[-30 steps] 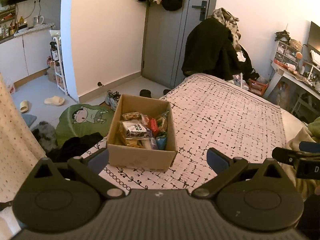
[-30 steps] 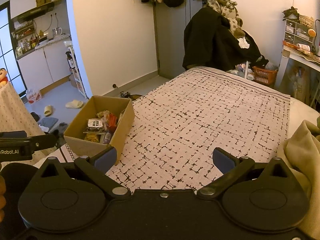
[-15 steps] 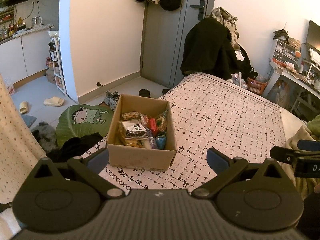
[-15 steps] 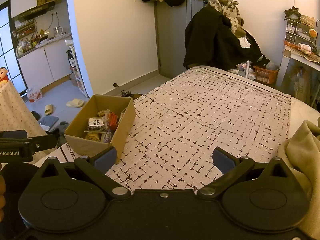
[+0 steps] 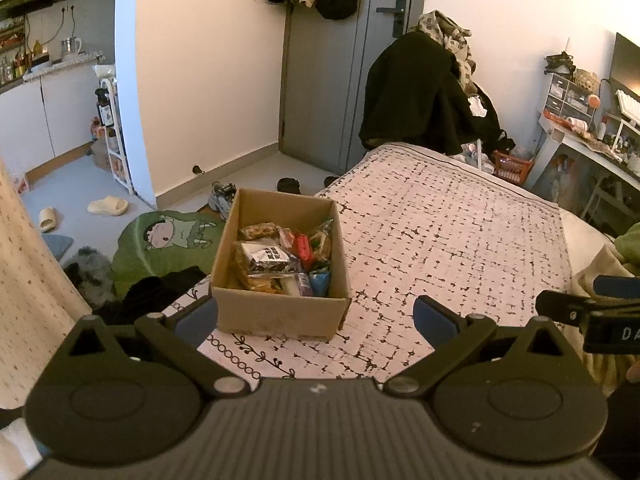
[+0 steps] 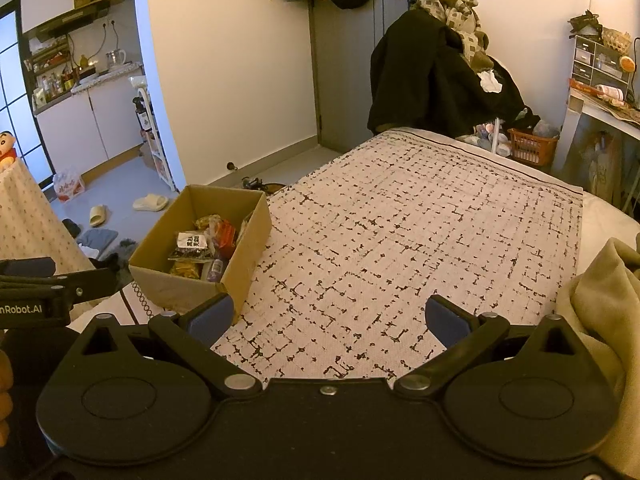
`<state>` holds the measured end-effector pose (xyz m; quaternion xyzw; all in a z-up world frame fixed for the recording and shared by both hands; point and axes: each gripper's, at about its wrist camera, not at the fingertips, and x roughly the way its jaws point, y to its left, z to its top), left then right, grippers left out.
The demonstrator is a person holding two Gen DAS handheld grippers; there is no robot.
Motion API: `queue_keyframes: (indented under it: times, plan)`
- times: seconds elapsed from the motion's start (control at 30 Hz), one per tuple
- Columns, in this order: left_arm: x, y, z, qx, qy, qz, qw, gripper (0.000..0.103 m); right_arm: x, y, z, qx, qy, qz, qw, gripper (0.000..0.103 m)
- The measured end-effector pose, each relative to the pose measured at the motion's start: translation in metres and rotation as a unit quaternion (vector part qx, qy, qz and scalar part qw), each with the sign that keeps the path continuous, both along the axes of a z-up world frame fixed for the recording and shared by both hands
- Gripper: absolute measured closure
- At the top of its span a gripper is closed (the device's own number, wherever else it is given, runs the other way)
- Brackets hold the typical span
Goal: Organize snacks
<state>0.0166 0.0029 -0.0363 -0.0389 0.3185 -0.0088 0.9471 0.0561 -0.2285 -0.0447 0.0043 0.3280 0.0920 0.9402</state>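
left gripper: jaws spread wide, nothing between them; hovers low over the bed's near-left corner, cardboard box dead ahead between the blue pads.
right gripper: also spread, empty; over the patterned bedspread, box off to its left. Beige blanket bunched just beside its right finger.
cardboard box: open-top, plain brown, sits at the near-left corner of the bed, close to the left edge. Near wall faces the left gripper.
snacks: small packets piled loosely inside the box, filling the bottom, none above the rim. Mixed wrappers: one black-and-white foil pack on top, a red one at mid-right, blue one at the near-right inside corner, clear bags of golden biscuits underneath.
handling, my read: packets look light, soft, crinkly; foil likely slick. Contents probably crush easily, so a gentle pinch. Best hold is a sealed end or a raised edge of the top pack, not the belly. Box looks light enough to skid on the fabric if pushed.
bed beyond: rest of the spread is flat and open to the far edge.
far: dark coats heaped past the far end of the bed, grey door behind.
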Motion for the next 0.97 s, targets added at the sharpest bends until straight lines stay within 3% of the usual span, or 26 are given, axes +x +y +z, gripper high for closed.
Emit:
queue_keyframes:
  times: [0.97]
  plan:
    - [-0.0016, 0.0012, 0.0047, 0.006, -0.004, -0.001, 1.0, 0.0, -0.001, 0.0008, 0.0046, -0.002, 0.001, 0.002, 1.0, 0.0]
